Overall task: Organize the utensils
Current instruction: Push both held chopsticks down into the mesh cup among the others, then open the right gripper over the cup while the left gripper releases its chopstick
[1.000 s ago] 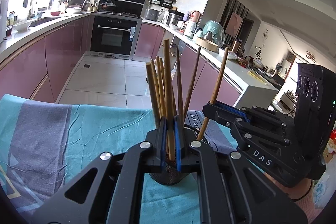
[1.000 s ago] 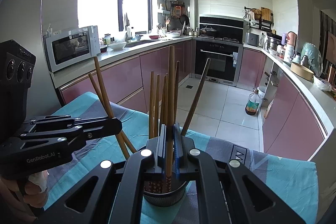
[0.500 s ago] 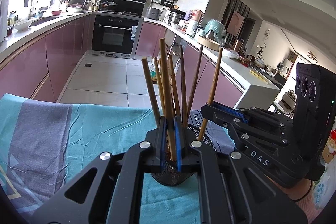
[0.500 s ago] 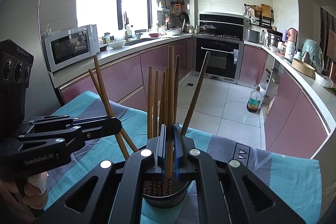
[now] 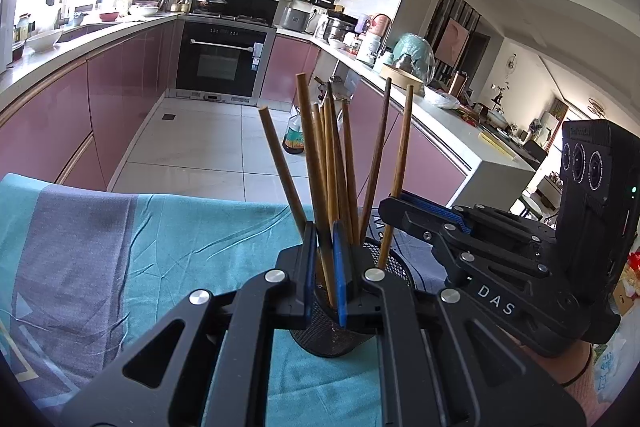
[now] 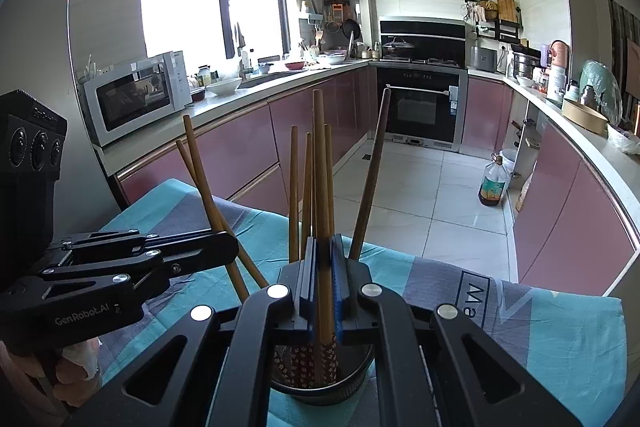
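**Both grippers pinching chopsticks over the mesh holder**

Left gripper: blue pads pressed on one chopstick standing in the black mesh holder; the low grip probably steadies the stick as it seats among the other chopsticks, which fan outward against the rim. Right gripper: pads likewise pressed on a single upright chopstick, its patterned lower end inside the same holder; holding it vertical appears to keep it clear of its neighbours. Whether either stick reaches the bottom cannot be told. The holder stands on a teal and grey cloth covering the table. Room: a kitchen with pink cabinets, a microwave left on the counter, a built-in oven centre, tiled floor, an oil bottle to the right.
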